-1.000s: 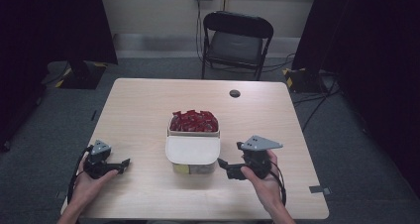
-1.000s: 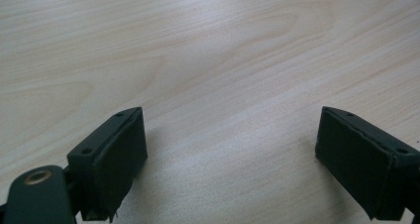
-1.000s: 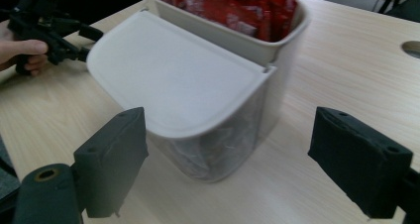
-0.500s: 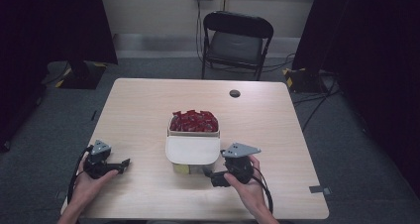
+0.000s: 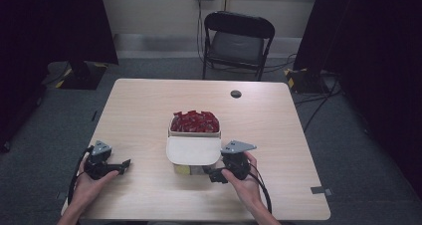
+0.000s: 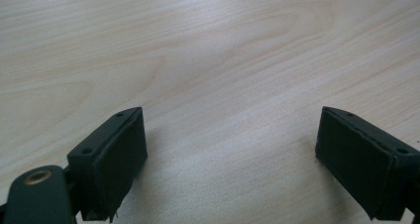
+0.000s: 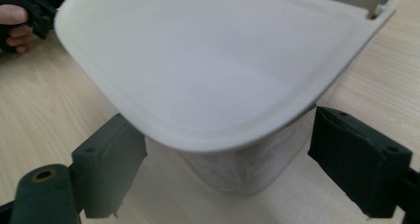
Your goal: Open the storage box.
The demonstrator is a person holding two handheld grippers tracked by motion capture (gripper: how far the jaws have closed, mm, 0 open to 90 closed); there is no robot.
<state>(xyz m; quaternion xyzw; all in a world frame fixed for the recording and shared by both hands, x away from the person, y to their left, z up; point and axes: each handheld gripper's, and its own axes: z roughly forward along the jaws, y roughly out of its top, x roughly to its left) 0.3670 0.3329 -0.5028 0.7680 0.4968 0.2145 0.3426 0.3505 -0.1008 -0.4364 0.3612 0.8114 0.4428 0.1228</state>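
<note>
A cream box (image 5: pixel 194 133) packed with red packets (image 5: pixel 195 120) stands mid-table. Its white lid (image 5: pixel 193 149) folds out toward me, and a clear tub (image 7: pixel 237 172) sits beneath that lid (image 7: pixel 208 70). My right gripper (image 5: pixel 213 174) lies low at the tub's front right corner and points left. In the right gripper view, the right gripper (image 7: pixel 229 140) is open, its jaws standing on either side of the tub with a gap on each side. My left gripper (image 5: pixel 123 164) rests near the table's front left. It (image 6: pixel 230 135) is open over bare wood.
A small black disc (image 5: pixel 236 93) lies at the far right of the table (image 5: pixel 139 105). A black folding chair (image 5: pixel 238 41) stands beyond the far edge. Cables trail over the floor at right. My other hand (image 7: pixel 15 26) appears at the top left of the right gripper view.
My right gripper has slid left and sunk lower, coming in under the white lid to the tub. The left gripper has stayed put.
</note>
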